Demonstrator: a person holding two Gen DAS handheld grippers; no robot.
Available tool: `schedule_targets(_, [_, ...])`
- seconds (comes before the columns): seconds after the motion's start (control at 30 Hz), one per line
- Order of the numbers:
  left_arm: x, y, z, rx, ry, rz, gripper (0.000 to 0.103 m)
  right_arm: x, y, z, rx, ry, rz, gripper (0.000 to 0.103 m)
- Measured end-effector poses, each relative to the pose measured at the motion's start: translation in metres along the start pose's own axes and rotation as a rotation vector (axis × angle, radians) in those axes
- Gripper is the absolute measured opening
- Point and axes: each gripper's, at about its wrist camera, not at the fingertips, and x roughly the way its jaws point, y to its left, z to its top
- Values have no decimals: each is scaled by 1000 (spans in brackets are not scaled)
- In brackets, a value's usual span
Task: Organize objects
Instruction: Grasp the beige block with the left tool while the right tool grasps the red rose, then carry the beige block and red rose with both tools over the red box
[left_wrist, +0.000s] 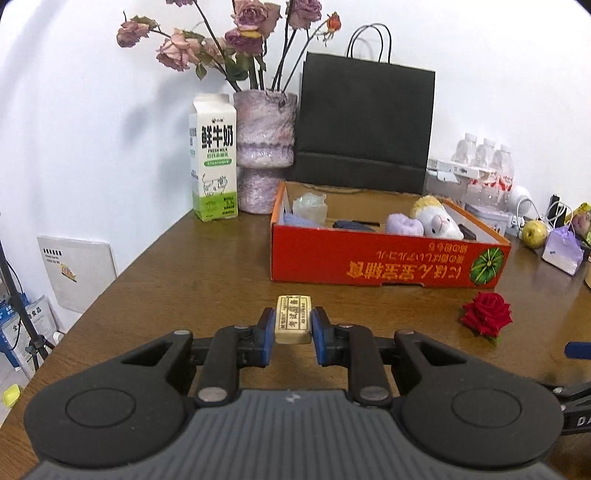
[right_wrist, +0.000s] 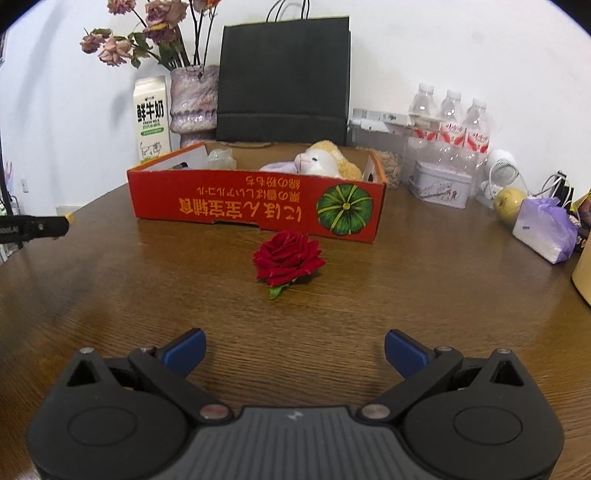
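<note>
My left gripper (left_wrist: 293, 319) is shut on a small cream eraser (left_wrist: 293, 319) with printed text, held just above the brown table in front of the red cardboard box (left_wrist: 388, 260). The box holds a plush sheep (left_wrist: 439, 219), a purple soft item (left_wrist: 404, 224) and other small things. A red rose head (left_wrist: 487, 314) lies on the table right of the eraser; it also shows in the right wrist view (right_wrist: 288, 258), just before the box (right_wrist: 255, 205). My right gripper (right_wrist: 294, 349) is open and empty, some way short of the rose.
A milk carton (left_wrist: 214, 158), a vase of dried roses (left_wrist: 264, 147) and a black paper bag (left_wrist: 365, 125) stand behind the box. Water bottles (right_wrist: 448, 125), a tin (right_wrist: 441, 184), a pear (right_wrist: 509, 203) and a purple packet (right_wrist: 546, 229) crowd the right side.
</note>
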Motion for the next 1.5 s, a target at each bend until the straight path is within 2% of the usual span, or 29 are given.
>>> schedule_targets(0.2, [4,2,5,-7,-11,10,21,22,9,9,15,52,0,103])
schedule_targets(0.63, [4,-1,4,7,-7,15,21,76,15,44,70,76,-43,101])
schedule_targets(0.8, [5,-3,4,7,-5,16,21,86,15,53,77,52,-49,79])
schedule_targets(0.87, [6,-4,3,13,-6,18,21,88,16,55,74,43,-48,62])
schedule_targets(0.9, [6,-5,3,16,-7,18,21,88,16,56,74,36,-47,58])
schedule_targets(0.97, [5,-5,3,17,-11,14,21,87,18,57,67,28,-43,42])
schedule_targets(1.07, [3,-5,2,15,-14,7,21,81,17,56,76,0,-41,41])
schedule_targets(1.2, [0,-5,1,19,-19,-9,21,62,16,50,86,-81,-48,41])
schedule_targets(1.33, [-4,-6,0,17,-23,-23,21,37,22,39,40,-153,-32,40])
schedule_targets(1.5, [-8,-7,-1,12,-34,-28,22,8,37,25,-24,-201,7,40])
